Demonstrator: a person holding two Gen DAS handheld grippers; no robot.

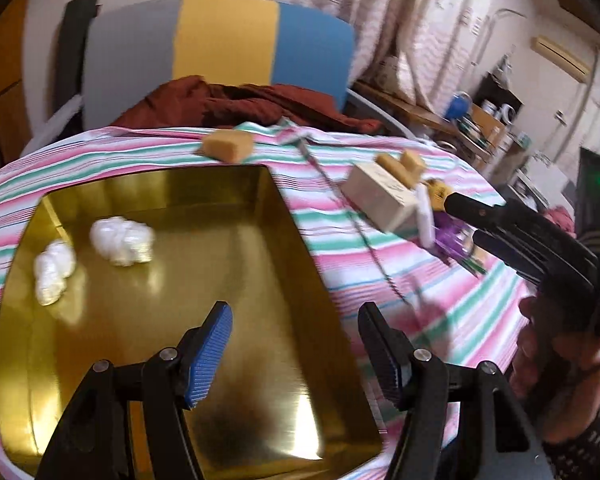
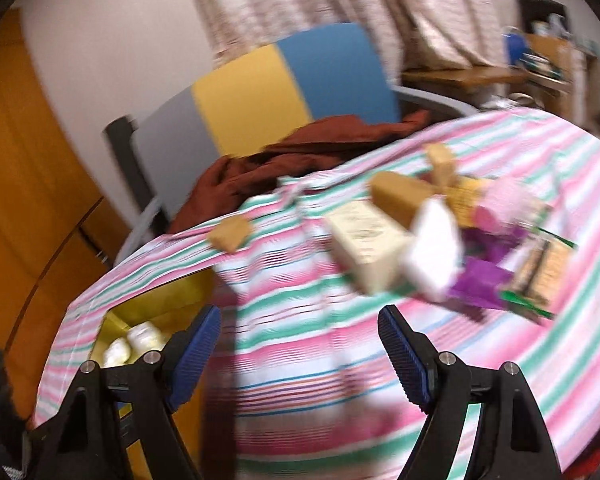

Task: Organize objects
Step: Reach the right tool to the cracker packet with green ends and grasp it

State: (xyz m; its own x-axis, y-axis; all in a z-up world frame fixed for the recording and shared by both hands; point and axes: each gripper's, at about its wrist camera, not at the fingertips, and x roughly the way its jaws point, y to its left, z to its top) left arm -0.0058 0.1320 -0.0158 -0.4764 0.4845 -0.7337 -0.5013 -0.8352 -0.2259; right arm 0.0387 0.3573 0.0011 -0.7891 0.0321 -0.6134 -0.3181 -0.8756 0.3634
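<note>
Beside gold tray point(image 1: 148, 312): soaps point(image 1: 384, 196) (heaped)

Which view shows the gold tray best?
Left wrist. The gold tray fills the lower left of the frame, open side up, with two white lumps inside; the left hand-held gripper hangs open over it. In the right wrist view only a blurred corner shows behind the left finger.

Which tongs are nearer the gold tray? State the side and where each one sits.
Left. The left tongs hang open directly over the gold tray. The right tongs, also open, are off to its side above the striped cloth, nearer the soap pile.
</note>
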